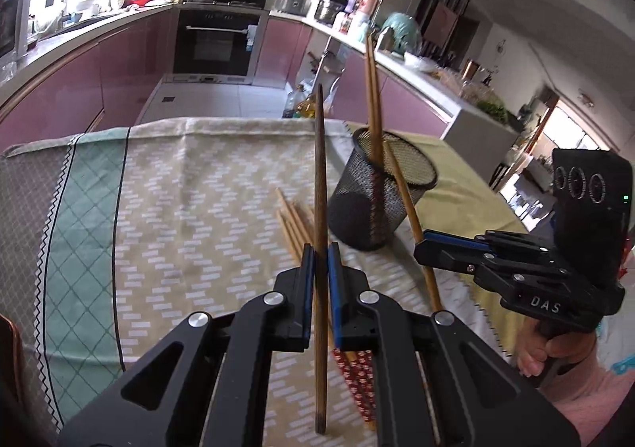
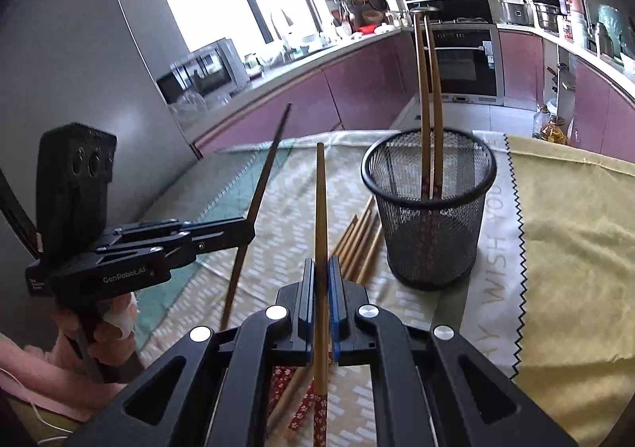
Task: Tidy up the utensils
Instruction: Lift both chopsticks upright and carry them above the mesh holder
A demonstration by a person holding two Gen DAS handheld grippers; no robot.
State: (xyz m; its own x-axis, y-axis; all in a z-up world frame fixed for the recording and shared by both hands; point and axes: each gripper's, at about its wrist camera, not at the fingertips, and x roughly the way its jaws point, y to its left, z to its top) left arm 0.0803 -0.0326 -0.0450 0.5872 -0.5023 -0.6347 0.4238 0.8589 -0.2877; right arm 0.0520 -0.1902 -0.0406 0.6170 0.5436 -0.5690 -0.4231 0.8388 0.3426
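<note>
While clamped: chopstick per tongs.

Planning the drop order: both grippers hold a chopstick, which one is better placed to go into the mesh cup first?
Right, probably. The right gripper and its light chopstick sit nearer the mesh cup; the left gripper is farther off.

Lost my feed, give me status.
Left gripper shut on dark chopstick. Right gripper shut on light chopstick. Mesh cup ahead, unobstructed.
</note>
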